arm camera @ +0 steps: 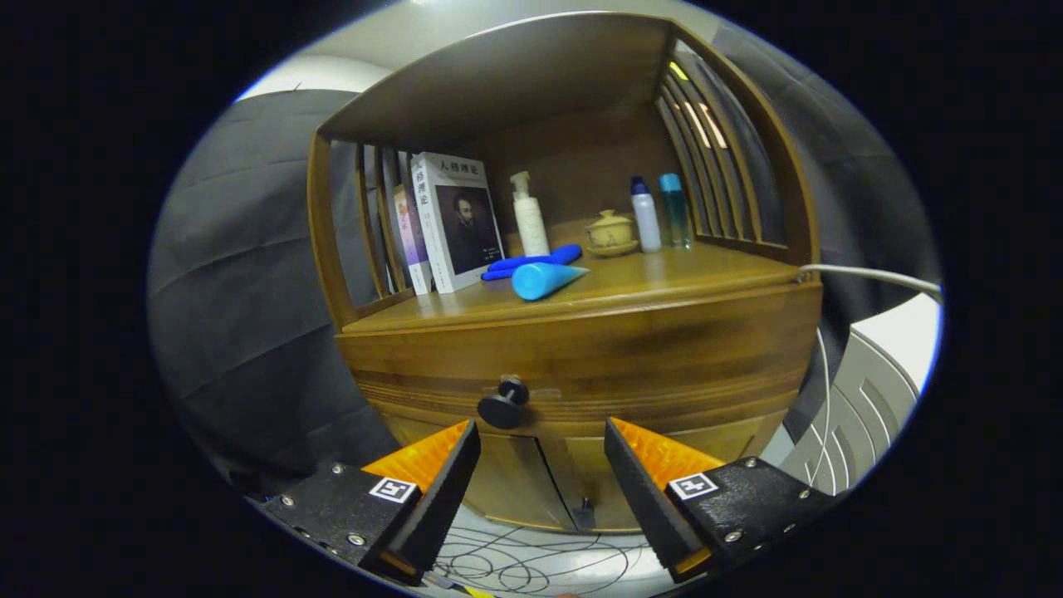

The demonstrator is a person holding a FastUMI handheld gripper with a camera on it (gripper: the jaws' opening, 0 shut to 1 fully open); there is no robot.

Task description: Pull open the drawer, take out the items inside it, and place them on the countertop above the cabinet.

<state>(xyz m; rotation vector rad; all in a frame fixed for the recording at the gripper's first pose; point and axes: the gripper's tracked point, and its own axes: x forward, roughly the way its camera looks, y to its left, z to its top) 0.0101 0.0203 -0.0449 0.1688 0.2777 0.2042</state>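
Two fingers [469, 448] spread wide, just below drawer knob [503, 404].

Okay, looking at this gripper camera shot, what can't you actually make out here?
- Drawer contents: hidden behind its shut front, knob untouched.
- Books: those behind the front one are mostly covered by it.
- Lower cabinet doors: partly blocked by the open gripper.
- White cable: its far end is cut off by the view's edge.

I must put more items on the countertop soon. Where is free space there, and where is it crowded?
The countertop is bare along its front right, before the two bottles. The left and back are crowded: books, pump bottle, blue tubes, lidded cup. The gripper is open, near the drawer knob.
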